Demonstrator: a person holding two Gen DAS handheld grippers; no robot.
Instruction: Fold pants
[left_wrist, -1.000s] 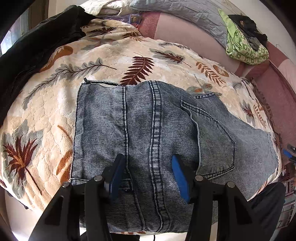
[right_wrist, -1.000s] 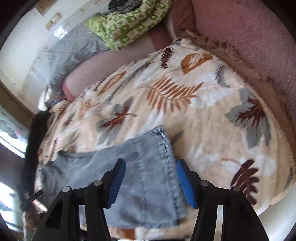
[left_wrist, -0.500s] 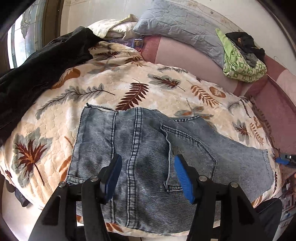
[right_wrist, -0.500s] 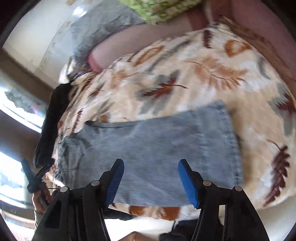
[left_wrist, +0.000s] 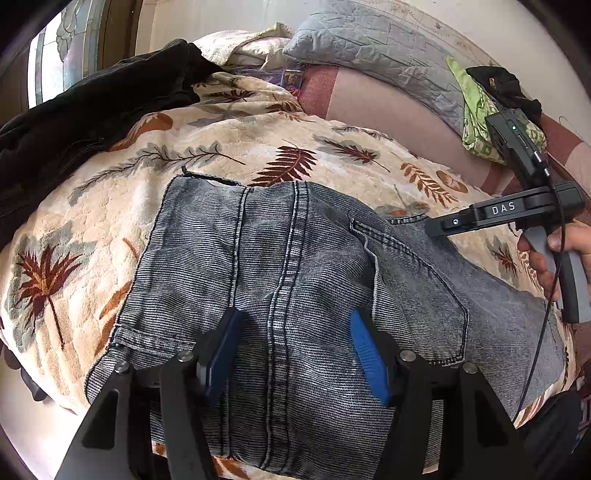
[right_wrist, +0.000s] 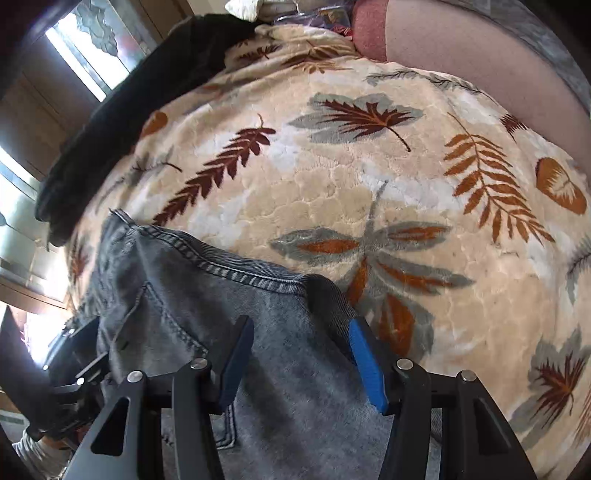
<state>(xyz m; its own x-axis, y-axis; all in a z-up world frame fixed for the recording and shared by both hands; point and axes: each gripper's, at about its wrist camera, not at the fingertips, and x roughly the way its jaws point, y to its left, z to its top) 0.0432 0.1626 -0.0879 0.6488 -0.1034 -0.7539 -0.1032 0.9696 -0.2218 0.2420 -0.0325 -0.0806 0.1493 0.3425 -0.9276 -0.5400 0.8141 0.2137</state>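
The grey-blue denim pants (left_wrist: 295, 266) lie folded in a flat block on the leaf-print blanket (left_wrist: 236, 136), back pocket up. My left gripper (left_wrist: 295, 347) is open just above the near edge, at the centre seam, holding nothing. My right gripper (right_wrist: 301, 354) is open and empty over the right part of the pants (right_wrist: 258, 325), near their far seamed edge. The right gripper's body (left_wrist: 502, 214), held by a hand, shows in the left wrist view above the pants' right side.
A black garment (left_wrist: 85, 110) lies along the blanket's far left edge. A grey pillow (left_wrist: 373, 48) and a green patterned cloth (left_wrist: 480, 122) sit on the pink sofa back (left_wrist: 391, 99) behind. The blanket (right_wrist: 369, 155) stretches beyond the pants.
My left gripper came back down close over the pants' near edge. My right gripper swung left from the hem end to the pocket area and now appears in the left wrist view.
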